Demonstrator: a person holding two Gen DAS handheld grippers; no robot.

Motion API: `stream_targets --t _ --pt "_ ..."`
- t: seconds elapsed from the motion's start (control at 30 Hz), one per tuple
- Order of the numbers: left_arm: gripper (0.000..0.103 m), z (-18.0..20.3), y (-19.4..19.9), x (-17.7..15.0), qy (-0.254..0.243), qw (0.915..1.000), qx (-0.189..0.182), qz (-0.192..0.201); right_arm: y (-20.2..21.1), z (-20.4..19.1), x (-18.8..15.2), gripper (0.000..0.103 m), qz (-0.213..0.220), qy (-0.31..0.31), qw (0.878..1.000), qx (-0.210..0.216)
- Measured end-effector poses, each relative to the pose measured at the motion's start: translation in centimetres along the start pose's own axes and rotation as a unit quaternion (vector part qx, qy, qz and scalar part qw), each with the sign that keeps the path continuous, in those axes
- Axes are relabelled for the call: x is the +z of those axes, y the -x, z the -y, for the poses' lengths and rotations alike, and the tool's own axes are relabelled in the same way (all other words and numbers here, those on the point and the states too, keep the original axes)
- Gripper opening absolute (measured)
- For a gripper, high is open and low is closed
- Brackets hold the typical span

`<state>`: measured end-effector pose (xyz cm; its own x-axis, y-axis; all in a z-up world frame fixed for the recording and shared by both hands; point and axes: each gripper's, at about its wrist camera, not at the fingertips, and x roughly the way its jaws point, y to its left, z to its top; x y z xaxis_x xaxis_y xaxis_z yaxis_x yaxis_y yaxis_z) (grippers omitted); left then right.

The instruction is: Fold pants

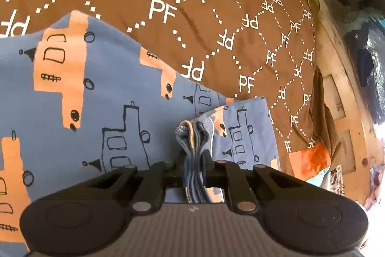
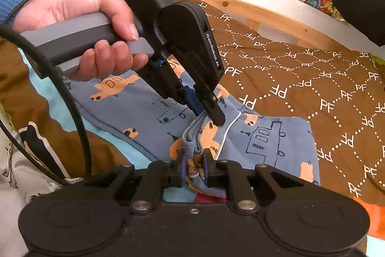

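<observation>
On bed: brown quilted cover [image 1: 216, 16], white PF lettering.
Pants [image 1: 108, 88]: soft blue knit, orange trucks.
My left gripper [image 1: 193, 160]: clamping bunched folds.
My right gripper [image 2: 194, 165]: pinching layered hem.

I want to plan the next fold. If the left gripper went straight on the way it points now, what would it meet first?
The left gripper, shut on the bunched edge of the pants, would first push into the pants' own fabric lying just ahead, and beyond that the brown bedspread. Depth is hard to judge in this view.
</observation>
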<state>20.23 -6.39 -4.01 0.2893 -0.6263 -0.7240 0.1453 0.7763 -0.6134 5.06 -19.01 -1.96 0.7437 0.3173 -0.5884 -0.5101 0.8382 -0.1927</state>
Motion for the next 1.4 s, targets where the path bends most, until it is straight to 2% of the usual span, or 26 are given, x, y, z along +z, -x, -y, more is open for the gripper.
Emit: stream_targets --t 0.17,0.33,0.5,0.8,0.97,1.2,1.3,1.37,1.4 --pt "0.010 0.9 0.5 0.1 -0.014 0.9999 0.010 0.000 0.4 -0.2 0.1 0.013 0.005 0.010 1.000 -0.007" --pt "0.010 0.7 1.7 0.3 -0.019 0.9998 0.003 -0.001 0.8 -0.8 0.9 0.013 0.008 0.024 1.000 -0.005" --pt "0.010 -0.8 3.8 0.6 -0.024 0.9997 0.004 0.004 0.5 -2.1 2.6 0.013 0.013 0.025 0.999 0.020" --pt "0.010 -5.6 8.2 0.5 -0.001 0.9997 0.014 0.021 -1.0 -5.7 5.6 0.013 0.014 0.039 0.996 0.083" --pt "0.010 -7.5 8.5 0.1 0.012 0.9996 0.015 0.021 -2.0 -6.8 5.7 0.013 0.001 0.036 0.994 0.104" --pt "0.012 -8.1 8.4 0.0 -0.011 0.9993 0.029 0.019 -3.3 -7.1 5.8 0.013 -0.011 0.030 0.993 0.114" --pt "0.022 -8.0 8.4 -0.4 -0.014 0.9987 0.042 0.025 -3.4 -6.7 5.8 0.019 -0.011 0.021 0.992 0.121" --pt "0.031 -7.7 8.9 -0.6 -0.019 0.9980 0.052 0.032 -3.0 -6.4 5.7 0.031 -0.003 0.016 0.992 0.128" --pt "0.039 -7.4 9.2 -0.8 -0.023 0.9972 0.060 0.038 -2.7 -6.1 5.6 0.044 0.002 0.015 0.991 0.130"
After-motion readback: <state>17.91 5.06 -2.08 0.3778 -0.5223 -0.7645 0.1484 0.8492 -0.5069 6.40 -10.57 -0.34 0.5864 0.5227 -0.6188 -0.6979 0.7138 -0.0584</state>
